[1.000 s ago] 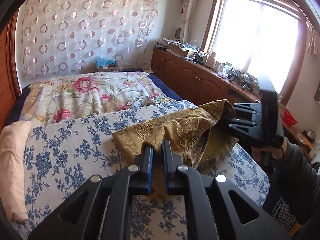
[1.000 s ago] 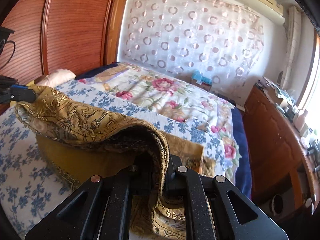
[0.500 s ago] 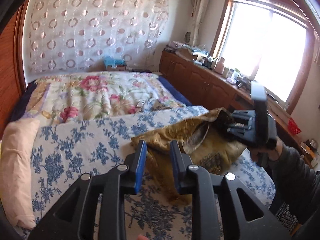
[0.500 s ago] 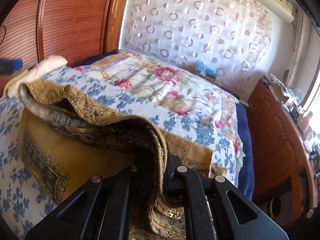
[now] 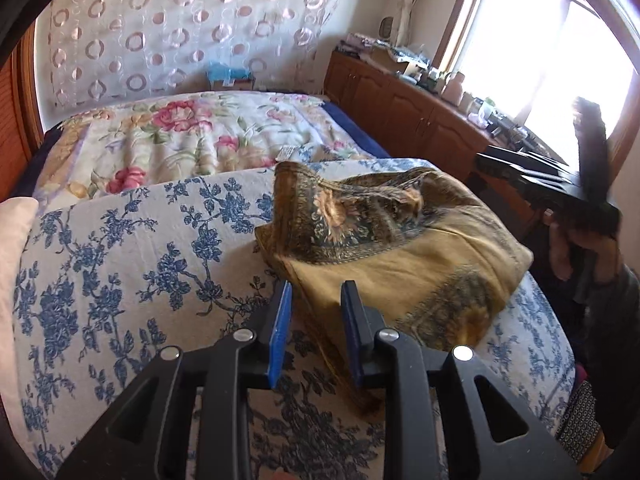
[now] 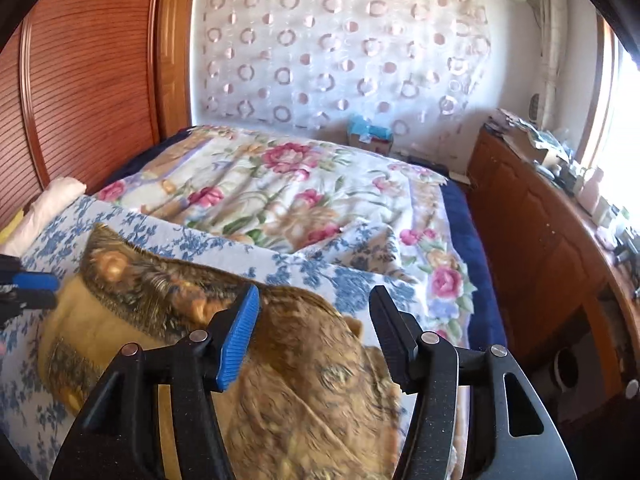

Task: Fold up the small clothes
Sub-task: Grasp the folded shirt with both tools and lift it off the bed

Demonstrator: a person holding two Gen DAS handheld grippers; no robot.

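My right gripper (image 6: pixel 314 320) is opening right now, jaws spreading wide, and nothing is pinched between them: the gold patterned cloth (image 6: pixel 280 360) lies just under and ahead of the fingers, loose on the blue-flowered bedspread (image 6: pixel 36 420). My left gripper (image 5: pixel 316 304) is parted too, a narrow gap, and its pads press on nothing. The cloth's near edge runs through that gap, low, but I can't tell whether it brushes a finger.

So both ends are free and the cloth (image 5: pixel 384 248) sits on the bedspread (image 5: pixel 120 260) as a thick, rumpled bundle.

From the left wrist view, the bundle spreads from 12 o'clock out toward 2 o'clock, its long axis running from my left fingertips toward my right gripper (image 5: pixel 532 184), which hovers at 2 o'clock off the far end. A loose flap stands up at about 12 o'clock, on the far-left corner. From the right wrist view, the same axis goes from right under my jaws out to 9 o'clock, where the left gripper's blue pads (image 6: pixel 34 280) poke in at the frame edge.

Which hand is nearer? The left sits right at the near corner; the right is above the opposite end. My read: the fold isn't flat yet, and that raised flap looks like the left hand's job.
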